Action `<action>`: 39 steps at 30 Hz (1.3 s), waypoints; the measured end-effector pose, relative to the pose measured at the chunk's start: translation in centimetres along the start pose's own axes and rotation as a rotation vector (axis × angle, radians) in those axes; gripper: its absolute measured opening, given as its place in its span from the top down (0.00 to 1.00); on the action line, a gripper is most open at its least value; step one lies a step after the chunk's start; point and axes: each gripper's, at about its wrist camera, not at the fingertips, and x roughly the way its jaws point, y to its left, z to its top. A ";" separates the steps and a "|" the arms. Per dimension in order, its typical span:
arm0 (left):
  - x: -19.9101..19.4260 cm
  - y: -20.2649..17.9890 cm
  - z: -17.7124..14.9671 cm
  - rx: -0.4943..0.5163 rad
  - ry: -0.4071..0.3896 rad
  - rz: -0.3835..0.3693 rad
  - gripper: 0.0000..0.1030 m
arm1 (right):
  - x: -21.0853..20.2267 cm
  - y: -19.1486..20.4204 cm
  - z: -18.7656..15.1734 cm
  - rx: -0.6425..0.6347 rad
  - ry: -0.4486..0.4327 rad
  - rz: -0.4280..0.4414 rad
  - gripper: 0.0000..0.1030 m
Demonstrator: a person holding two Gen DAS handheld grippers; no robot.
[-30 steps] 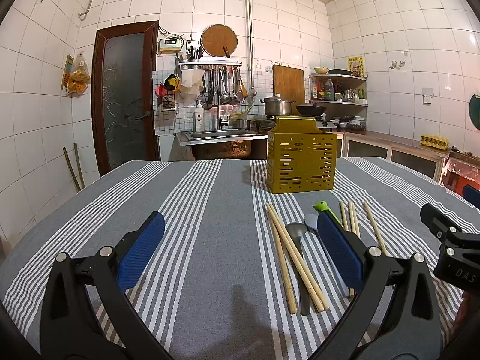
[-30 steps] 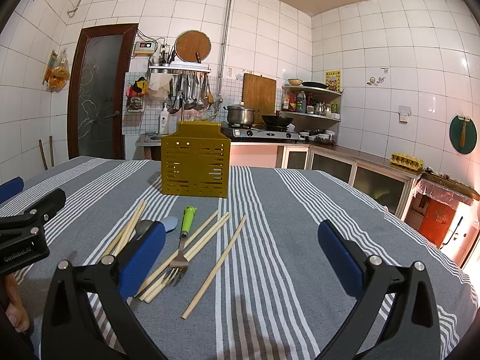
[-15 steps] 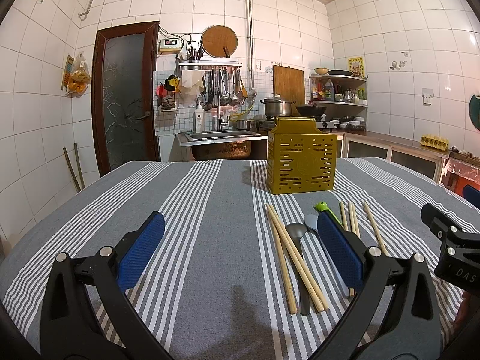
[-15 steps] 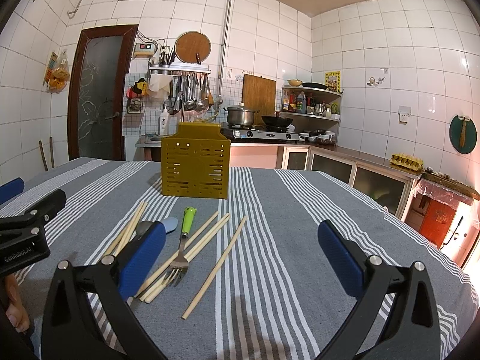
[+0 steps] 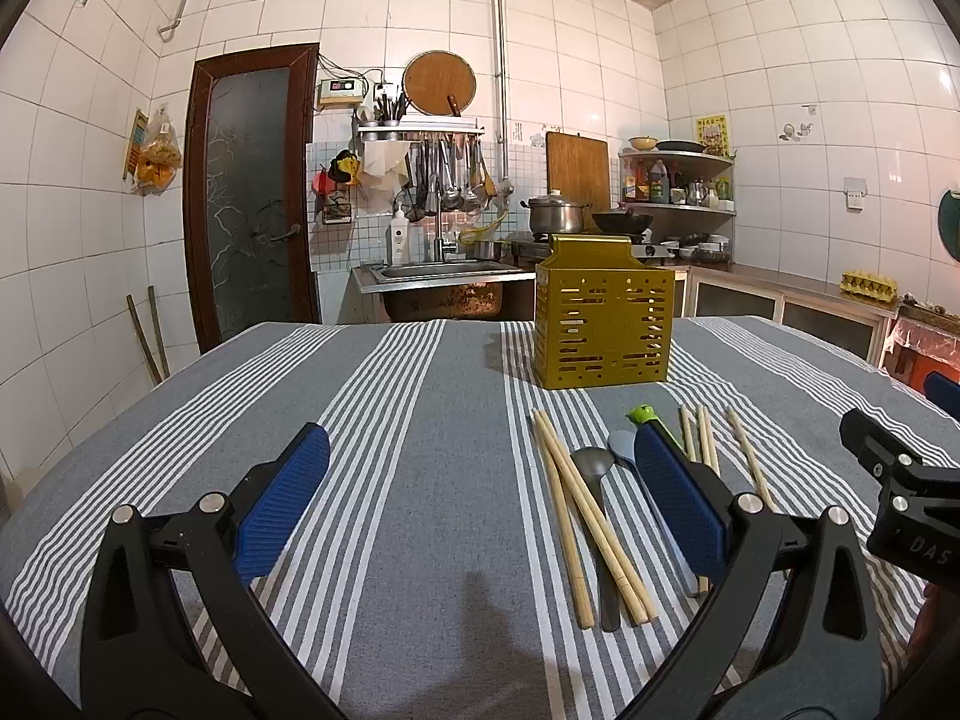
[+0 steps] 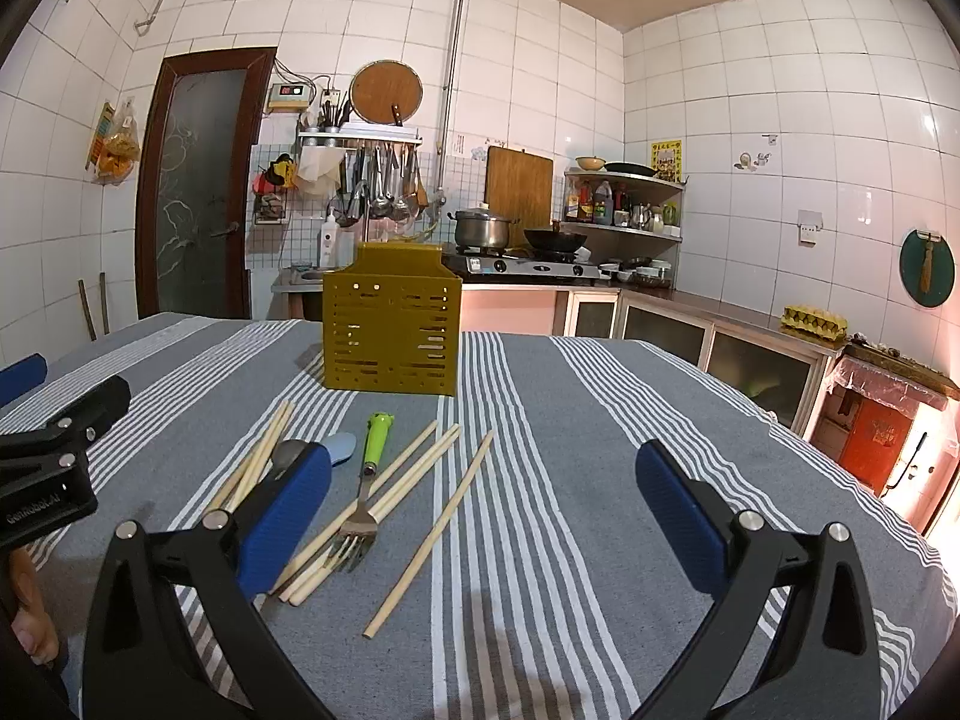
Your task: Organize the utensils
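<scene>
A yellow slotted utensil holder (image 5: 603,327) (image 6: 391,331) stands upright on the striped tablecloth. In front of it lie several bamboo chopsticks (image 5: 585,507) (image 6: 429,531), a green-handled fork (image 6: 367,483), a dark spoon (image 5: 595,483) and a pale blue spoon (image 5: 624,447) (image 6: 342,444). My left gripper (image 5: 480,495) hovers open over bare cloth, left of the utensils. My right gripper (image 6: 480,510) is open too, low over the cloth, with the fork and chopsticks near its left finger. Neither holds anything.
The grey and white striped tablecloth (image 5: 390,420) covers a large table. A kitchen counter with sink, stove and pots (image 6: 483,228) runs behind it. Cabinets (image 6: 750,366) line the right wall; a dark door (image 5: 249,192) is at the back left.
</scene>
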 end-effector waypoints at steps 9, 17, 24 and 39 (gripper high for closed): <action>0.1 -0.1 0.0 0.007 -0.004 0.003 0.05 | 0.0 0.4 -0.1 -0.014 -0.004 -0.003 0.04; 0.9 -0.3 0.0 0.009 0.024 -0.011 0.05 | 0.0 0.6 -0.2 -0.015 0.008 -0.011 0.04; 2.1 -0.5 -0.2 0.017 0.089 -0.028 0.05 | 0.5 0.7 -0.2 -0.021 0.040 -0.004 0.04; 8.9 -0.8 2.9 0.061 0.287 -0.089 0.05 | 6.5 -0.1 2.2 -0.005 0.212 -0.017 0.04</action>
